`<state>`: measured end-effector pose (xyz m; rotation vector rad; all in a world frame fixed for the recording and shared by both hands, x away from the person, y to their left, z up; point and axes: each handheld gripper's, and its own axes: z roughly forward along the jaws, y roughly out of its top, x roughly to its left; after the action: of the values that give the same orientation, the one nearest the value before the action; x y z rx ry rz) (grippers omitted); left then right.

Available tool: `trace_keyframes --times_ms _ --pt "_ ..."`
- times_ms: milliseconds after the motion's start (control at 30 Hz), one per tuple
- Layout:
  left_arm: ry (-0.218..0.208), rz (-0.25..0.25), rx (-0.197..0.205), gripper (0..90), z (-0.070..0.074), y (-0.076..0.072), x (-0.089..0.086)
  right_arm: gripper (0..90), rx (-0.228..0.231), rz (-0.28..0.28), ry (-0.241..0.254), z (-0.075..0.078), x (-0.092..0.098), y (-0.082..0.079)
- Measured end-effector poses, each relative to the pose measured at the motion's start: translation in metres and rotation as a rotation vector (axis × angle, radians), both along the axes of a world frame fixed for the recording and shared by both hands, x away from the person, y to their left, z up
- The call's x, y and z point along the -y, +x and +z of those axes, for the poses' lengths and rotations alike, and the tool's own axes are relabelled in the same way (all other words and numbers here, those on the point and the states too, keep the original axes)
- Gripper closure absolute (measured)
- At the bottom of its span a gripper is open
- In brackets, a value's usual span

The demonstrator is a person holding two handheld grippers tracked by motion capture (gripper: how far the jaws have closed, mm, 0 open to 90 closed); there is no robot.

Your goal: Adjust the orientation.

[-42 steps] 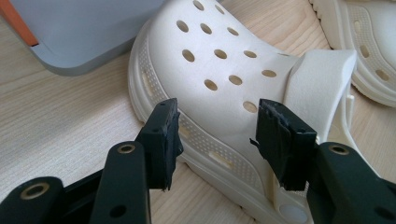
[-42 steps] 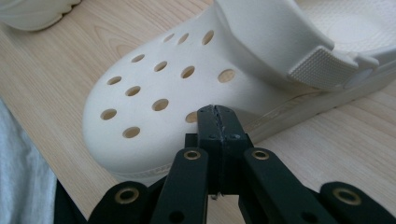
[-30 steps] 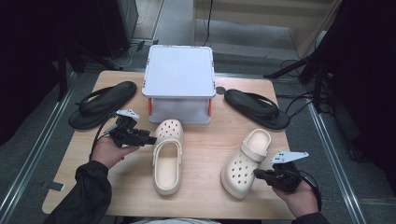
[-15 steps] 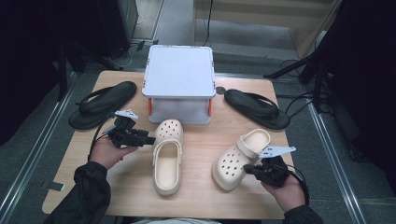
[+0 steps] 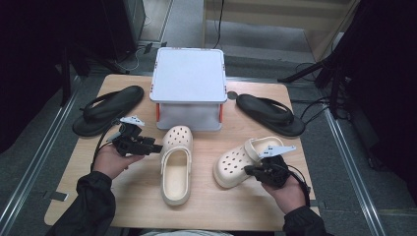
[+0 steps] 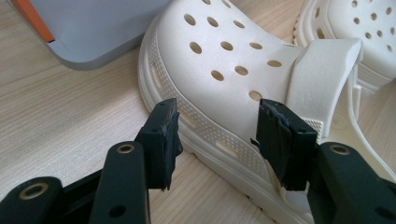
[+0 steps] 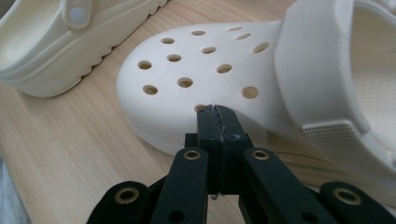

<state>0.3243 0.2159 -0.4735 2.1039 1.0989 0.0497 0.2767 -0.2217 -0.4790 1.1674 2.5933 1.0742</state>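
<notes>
While the right gripper (image 5: pixel 252 169), clenched empty, nudges the right clog (image 5: pixel 242 161) lying toe near-left | left clog (image 5: pixel 175 164) sits centre, toe far | left gripper (image 5: pixel 156 147) released at its left side.

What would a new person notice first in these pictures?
Two cream clogs lie mid-table: one clog points at the grey box, the other clog sits at an angle to its right. The left tongs stand open beside the first; the right tongs, shut, press against the second.
</notes>
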Motion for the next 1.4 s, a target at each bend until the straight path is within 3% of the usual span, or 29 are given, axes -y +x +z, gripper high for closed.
trace_keyframes --times_ms 500,833,1100,1267,1400 --pt "0.003 0.013 0.013 47.9 0.000 -0.005 -0.005 90.0 0.012 -0.003 0.004 -0.001 -0.027 0.022" --pt "0.012 0.026 0.024 46.3 0.000 -0.010 -0.008 90.0 0.011 -0.008 0.023 0.000 -0.033 0.035" --pt "0.016 0.024 0.023 45.3 -0.001 -0.009 -0.008 90.0 0.103 -0.060 0.062 0.032 -0.001 0.029" --pt "0.014 0.025 0.031 45.3 -0.001 -0.010 -0.008 90.0 0.094 -0.130 0.055 0.031 0.023 0.038" --pt "0.016 0.027 0.032 45.2 -0.001 -0.010 -0.008 90.0 0.079 -0.141 0.040 0.023 0.030 0.049"
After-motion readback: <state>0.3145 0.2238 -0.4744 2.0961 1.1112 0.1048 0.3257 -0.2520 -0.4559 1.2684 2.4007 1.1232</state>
